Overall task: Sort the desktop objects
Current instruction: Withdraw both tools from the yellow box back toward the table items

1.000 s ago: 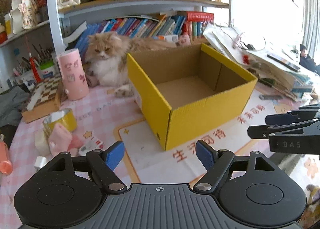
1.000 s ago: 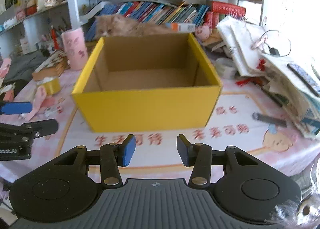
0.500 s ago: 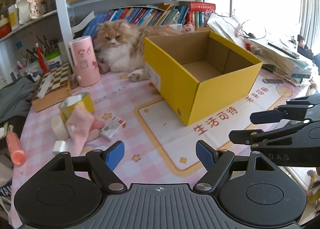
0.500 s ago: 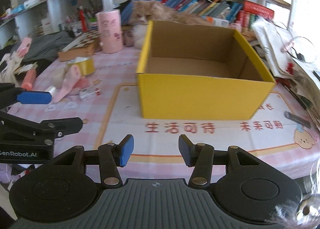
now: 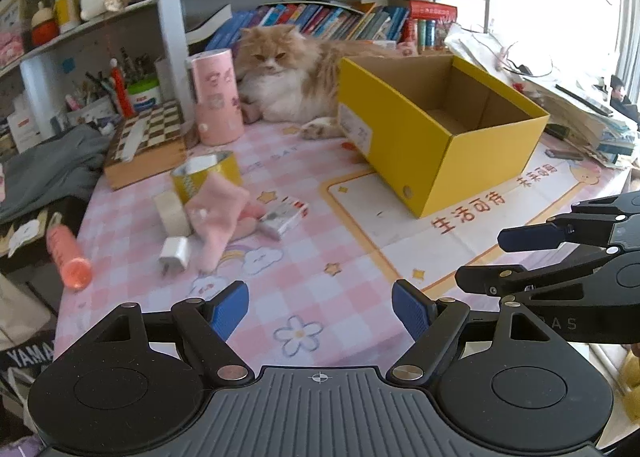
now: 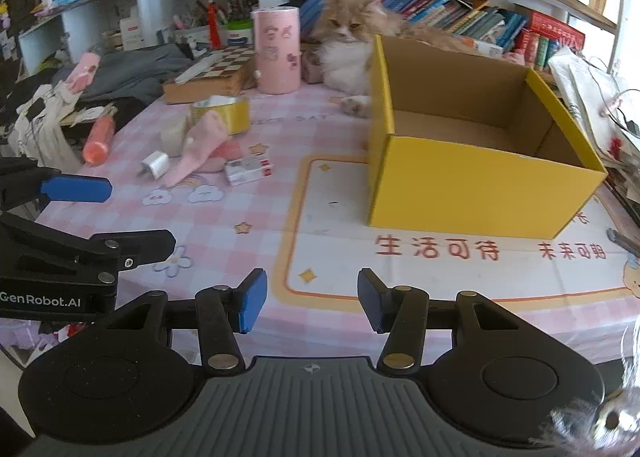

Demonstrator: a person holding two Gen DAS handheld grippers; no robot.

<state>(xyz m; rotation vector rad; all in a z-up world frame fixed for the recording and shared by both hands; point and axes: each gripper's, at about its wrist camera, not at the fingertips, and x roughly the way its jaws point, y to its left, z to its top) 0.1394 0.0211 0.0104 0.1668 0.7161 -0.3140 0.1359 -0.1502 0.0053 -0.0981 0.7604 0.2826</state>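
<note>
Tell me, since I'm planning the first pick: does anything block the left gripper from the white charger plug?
Nothing visible does. Only bare checked cloth lies between the open left gripper and the white charger plug; the pink sock lies just beside the plug.

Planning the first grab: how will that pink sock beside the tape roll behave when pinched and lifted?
The pink sock lies crumpled and draped, so it is probably floppy and will dangle from the jaws. It looks fuzzy and thin, likely light and not slippery. It partly overlaps the small card box, so lifting it might nudge that.
</note>
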